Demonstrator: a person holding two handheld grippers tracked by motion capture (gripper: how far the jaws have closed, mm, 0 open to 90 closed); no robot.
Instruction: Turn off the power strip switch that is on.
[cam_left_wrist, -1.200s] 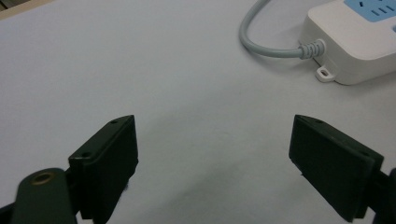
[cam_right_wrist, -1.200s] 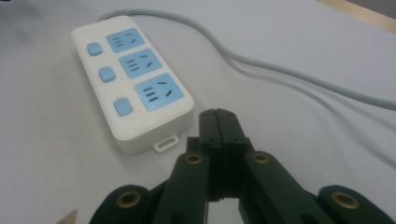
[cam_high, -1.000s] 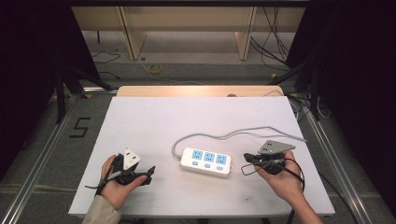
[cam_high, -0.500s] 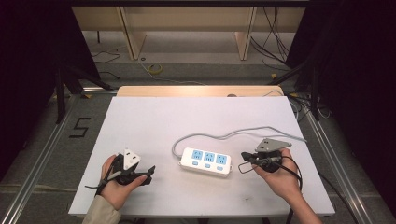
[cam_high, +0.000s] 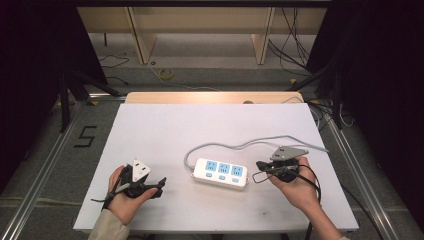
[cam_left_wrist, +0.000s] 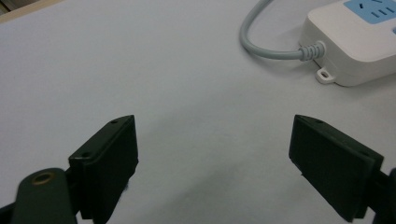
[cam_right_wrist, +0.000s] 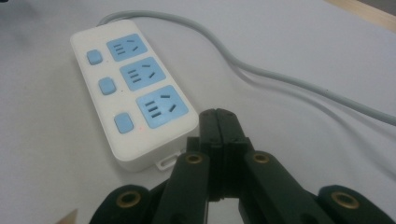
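A white power strip (cam_high: 220, 172) with three blue sockets and three blue switches lies near the table's front middle; its grey cable (cam_high: 250, 145) loops back and runs off to the right. My left gripper (cam_high: 159, 182) rests low at the front left, open, jaws wide apart with bare table between them; the strip's cable end (cam_left_wrist: 348, 42) lies ahead to its right. My right gripper (cam_high: 260, 166) is shut with nothing in it, its tips (cam_right_wrist: 218, 116) just short of the strip's near end (cam_right_wrist: 135, 98).
The white table (cam_high: 165, 130) has a wooden strip along its far edge (cam_high: 210, 96). Beyond it stand shelf legs and loose cables on the floor. A floor mark "5" (cam_high: 85, 136) lies to the left.
My right gripper has moved slightly left, toward the strip's right end. The left gripper and the strip have stayed put.
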